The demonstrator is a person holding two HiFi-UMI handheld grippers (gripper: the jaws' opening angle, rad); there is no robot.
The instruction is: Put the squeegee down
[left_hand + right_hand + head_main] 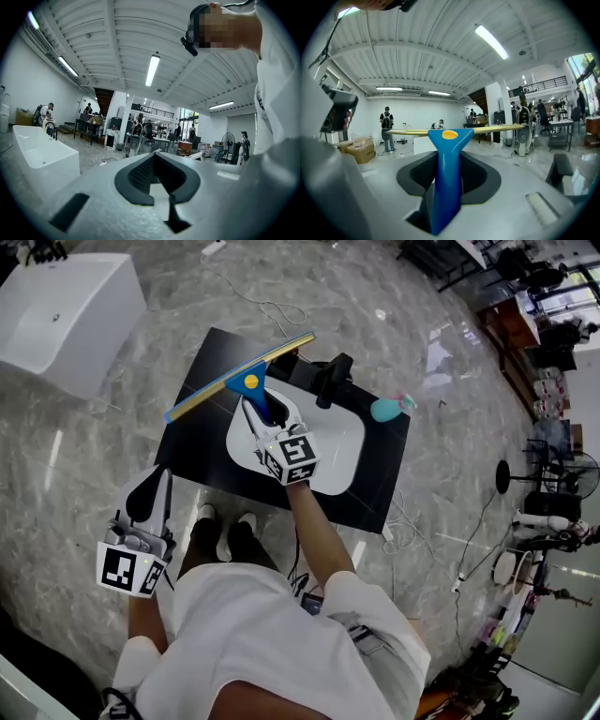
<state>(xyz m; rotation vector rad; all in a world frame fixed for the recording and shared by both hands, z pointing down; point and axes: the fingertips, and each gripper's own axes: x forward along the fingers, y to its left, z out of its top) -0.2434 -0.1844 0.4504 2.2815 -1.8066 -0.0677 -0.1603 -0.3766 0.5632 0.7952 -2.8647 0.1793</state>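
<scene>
The squeegee has a blue handle, a yellow dot and a long yellow blade. My right gripper is shut on its handle and holds it above the white basin set in the black table. In the right gripper view the blue handle stands upright between the pads, with the blade level across the top. My left gripper hangs low at the person's left side over the floor, its tips together and holding nothing. The left gripper view shows its dark pads meeting at the tip.
A black faucet rises at the basin's far rim. A teal bottle lies on the table's right end. A white tub stands on the floor at the upper left. Cables trail over the marble floor.
</scene>
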